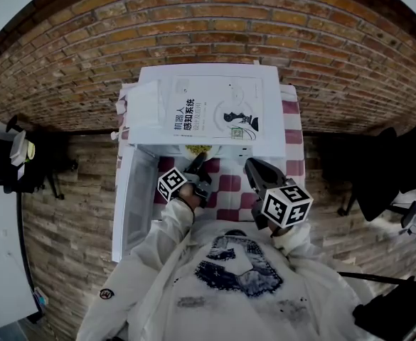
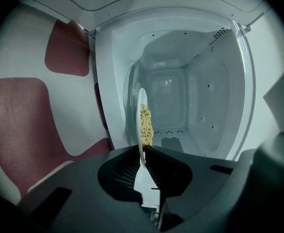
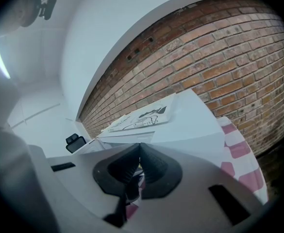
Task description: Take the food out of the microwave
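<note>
Two dark ribbed pads of the left gripper are pinched narrow on the near rim of a thin white round plate, which shows edge-on between them. Only the rim is in the bite. The rest of the plate sticks out ahead of the fingertips, carrying a pile of pale yellow noodle-like food

Right gripper: jaws together, nothing between them, held off to the right, well apart from the plate and aimed over the top of the white box-shaped microwave

Risks, judged:
- A rim-only hold on a loaded plate could let it pivot or slip in the pads, and the food would slide off
- The plate edge could catch the cavity frame or the open white door on the way out
- The right gripper gives no support underneath

Where the food is: ahead of the left fingertips and just beyond them, at the mouth of the pale cavity. From the head view it sits under the front edge of the microwave top, so it is not yet out over the red-and-white checked tablecloth
</note>
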Available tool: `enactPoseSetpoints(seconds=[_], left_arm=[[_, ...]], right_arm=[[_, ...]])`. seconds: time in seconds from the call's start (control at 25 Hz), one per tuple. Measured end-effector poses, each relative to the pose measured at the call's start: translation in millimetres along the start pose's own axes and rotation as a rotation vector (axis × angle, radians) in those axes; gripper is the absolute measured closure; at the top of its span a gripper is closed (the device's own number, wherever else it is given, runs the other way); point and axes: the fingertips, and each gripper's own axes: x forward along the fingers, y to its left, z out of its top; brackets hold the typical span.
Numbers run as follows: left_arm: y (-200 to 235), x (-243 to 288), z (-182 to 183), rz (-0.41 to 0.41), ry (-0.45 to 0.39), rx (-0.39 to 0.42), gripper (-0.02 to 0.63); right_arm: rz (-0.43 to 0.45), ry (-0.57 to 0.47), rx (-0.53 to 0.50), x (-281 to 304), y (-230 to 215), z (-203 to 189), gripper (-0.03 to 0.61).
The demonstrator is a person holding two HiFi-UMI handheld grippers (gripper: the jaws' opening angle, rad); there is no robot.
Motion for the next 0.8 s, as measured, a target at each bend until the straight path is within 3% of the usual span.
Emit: enactPoseSetpoints(seconds=[0.8], left_arm=[[-0.3, -11.0, 0.7, -0.064, -0.042, -0.048, 0.595]], right_arm=[[-0.002, 0.008, 0.017, -3.9, 3.6, -7.0, 0.565]])
